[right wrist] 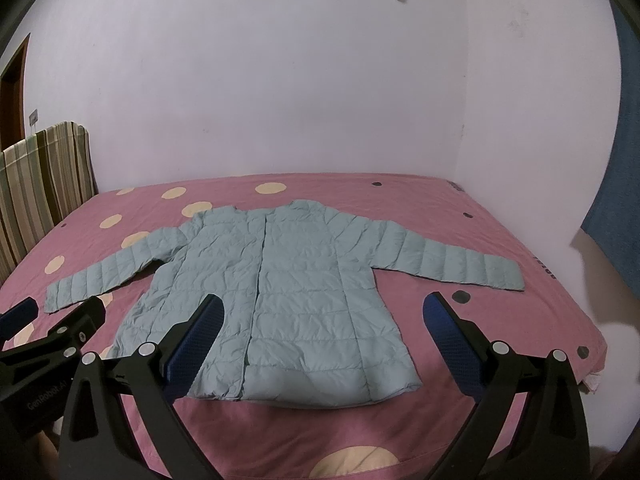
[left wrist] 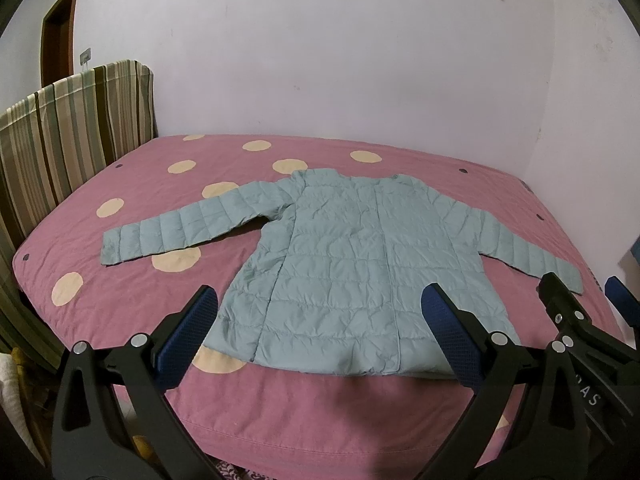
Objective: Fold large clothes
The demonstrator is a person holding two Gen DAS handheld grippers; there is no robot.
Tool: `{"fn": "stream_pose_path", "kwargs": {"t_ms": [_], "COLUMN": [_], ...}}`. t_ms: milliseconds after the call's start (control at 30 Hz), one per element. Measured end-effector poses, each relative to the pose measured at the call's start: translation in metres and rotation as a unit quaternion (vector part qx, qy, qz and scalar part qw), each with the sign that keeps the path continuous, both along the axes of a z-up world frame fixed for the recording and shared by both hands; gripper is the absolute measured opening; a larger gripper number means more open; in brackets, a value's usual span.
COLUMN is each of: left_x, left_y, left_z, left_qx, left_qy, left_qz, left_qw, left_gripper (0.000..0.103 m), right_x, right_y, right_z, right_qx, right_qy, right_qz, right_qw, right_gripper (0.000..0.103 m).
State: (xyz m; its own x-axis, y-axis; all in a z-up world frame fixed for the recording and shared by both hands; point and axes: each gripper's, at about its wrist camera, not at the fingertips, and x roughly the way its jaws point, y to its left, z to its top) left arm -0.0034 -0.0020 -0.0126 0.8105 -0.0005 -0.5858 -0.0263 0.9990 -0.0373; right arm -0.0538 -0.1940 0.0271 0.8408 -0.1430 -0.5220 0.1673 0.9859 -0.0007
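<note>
A pale blue-green quilted jacket (left wrist: 340, 260) lies flat on the pink bed (left wrist: 120, 200), both sleeves spread out, collar toward the far wall, hem toward me. My left gripper (left wrist: 318, 312) hovers open above the hem with nothing between its blue pads. In the right wrist view the same jacket (right wrist: 288, 280) lies spread, and my right gripper (right wrist: 322, 320) hangs open over its lower right part, empty. The right gripper shows at the right edge of the left wrist view (left wrist: 580, 300), and the left gripper at the left edge of the right wrist view (right wrist: 56, 316).
The pink bedspread (right wrist: 440, 220) has cream dots and fills a corner between two lilac walls. A striped cloth covers the headboard (left wrist: 68, 132) on the left. A brown door (left wrist: 60, 28) stands behind it. A blue fabric (right wrist: 616, 200) hangs at the right.
</note>
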Motion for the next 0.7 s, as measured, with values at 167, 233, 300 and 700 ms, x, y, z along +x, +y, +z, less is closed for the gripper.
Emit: {"fn": "stream_pose_path", "kwargs": {"t_ms": [167, 233, 300, 700], "left_x": [0.001, 0.001, 0.001, 0.032], "left_y": [0.0, 0.0, 0.0, 0.007], "left_z": [0.001, 0.001, 0.001, -0.031], "left_qx": [-0.001, 0.0, -0.001, -0.014], "left_qy": [0.0, 0.0, 0.001, 0.04], "left_qz": [0.0, 0.0, 0.0, 0.014], "left_qw": [1.0, 1.0, 1.0, 0.999], "left_gripper": [0.101, 0.101, 0.101, 0.101], "right_x": [0.001, 0.001, 0.001, 0.027], "right_y": [0.0, 0.001, 0.001, -0.004], "right_z": [-0.001, -0.001, -0.001, -0.032], "right_qx": [0.0, 0.0, 0.0, 0.027], "right_qy": [0.001, 0.001, 0.0, 0.018], "right_qz": [0.0, 0.001, 0.0, 0.0], "right_qw": [1.0, 1.0, 1.0, 0.999], "right_gripper": [0.099, 0.099, 0.099, 0.099]}}
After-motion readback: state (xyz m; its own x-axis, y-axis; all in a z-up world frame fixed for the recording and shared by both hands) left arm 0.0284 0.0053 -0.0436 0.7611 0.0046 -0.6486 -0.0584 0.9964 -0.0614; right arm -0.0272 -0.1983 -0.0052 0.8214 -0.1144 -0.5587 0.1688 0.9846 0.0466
